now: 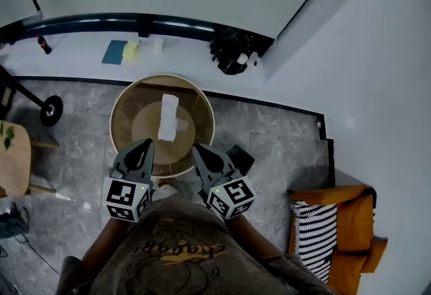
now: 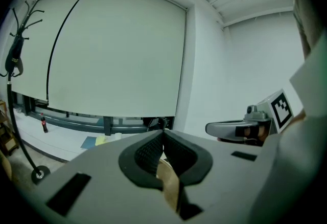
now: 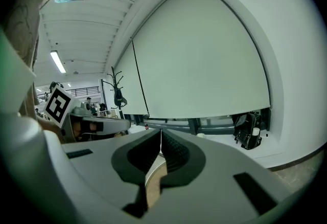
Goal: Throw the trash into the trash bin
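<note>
Grey marbled floor tiles [image 1: 269, 142] run all round the trash bin [image 1: 120, 126], so there's fair room to move on both sides of it. Straight behind the bin the floor stops at a black-edged step up to a white ledge [image 1: 74, 63] under a big pale window blind.

Things crowding the edges:
- a round wooden surface [image 1: 15, 155] off to the bin's left
- a coat stand's black disc base [image 1: 51, 110] behind and left of the bin
- an orange armchair [image 1: 350, 216] with a black-and-white striped cushion [image 1: 315, 233], well off to the bin's right
- a black backpack [image 1: 232, 52] on the ledge, behind the bin and to its right

The bin itself is round and tan. It could be wood or woven fibre, can't say which. It has a pale rim and a flat, smooth bottom. The trash [image 1: 168, 117] is a white, crumpled strip, paper or tissue, lying on the bin's bottom a bit behind centre.

Both tools are grey plastic with black ribbed pads and a black-and-white marker cube at the back. The left tool [image 1: 147, 143] hangs over the bin's near-left rim and the right tool [image 1: 196, 148] over the near-right rim. Each one has its jaws pressed together at the tips with nothing between them. The trash sits down inside the bin, ahead of the two tips and roughly between them, and neither one touches it.
</note>
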`<state>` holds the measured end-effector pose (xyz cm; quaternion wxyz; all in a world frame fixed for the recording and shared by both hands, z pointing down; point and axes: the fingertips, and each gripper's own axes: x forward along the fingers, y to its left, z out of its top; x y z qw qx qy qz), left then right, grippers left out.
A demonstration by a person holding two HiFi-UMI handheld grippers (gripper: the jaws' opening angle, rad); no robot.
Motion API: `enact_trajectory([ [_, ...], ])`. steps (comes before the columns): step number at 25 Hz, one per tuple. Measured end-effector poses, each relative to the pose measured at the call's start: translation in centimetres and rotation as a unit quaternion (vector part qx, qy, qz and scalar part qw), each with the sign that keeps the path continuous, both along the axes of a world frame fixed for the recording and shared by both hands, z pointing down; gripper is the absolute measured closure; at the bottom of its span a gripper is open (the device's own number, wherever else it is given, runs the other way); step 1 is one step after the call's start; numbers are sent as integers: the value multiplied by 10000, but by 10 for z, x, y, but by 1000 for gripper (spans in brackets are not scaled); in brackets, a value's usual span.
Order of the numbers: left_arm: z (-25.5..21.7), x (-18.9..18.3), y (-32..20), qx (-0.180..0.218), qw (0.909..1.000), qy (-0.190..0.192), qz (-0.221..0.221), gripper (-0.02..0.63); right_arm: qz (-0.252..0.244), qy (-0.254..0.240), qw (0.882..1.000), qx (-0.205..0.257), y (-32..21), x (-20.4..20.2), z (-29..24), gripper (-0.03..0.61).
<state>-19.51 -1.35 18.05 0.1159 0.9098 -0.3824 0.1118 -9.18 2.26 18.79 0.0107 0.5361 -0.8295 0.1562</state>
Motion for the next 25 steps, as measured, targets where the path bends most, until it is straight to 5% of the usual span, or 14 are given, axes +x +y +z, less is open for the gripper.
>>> enact_trajectory([
  [13,-17,16,-58,35,9997,-13,221,594,246,27,9997,8,-43,19,-13,559],
  [25,-6,25,-72,-118,9999,-89,-32,594,-159,135,9998,5,-70,30,-9,559],
])
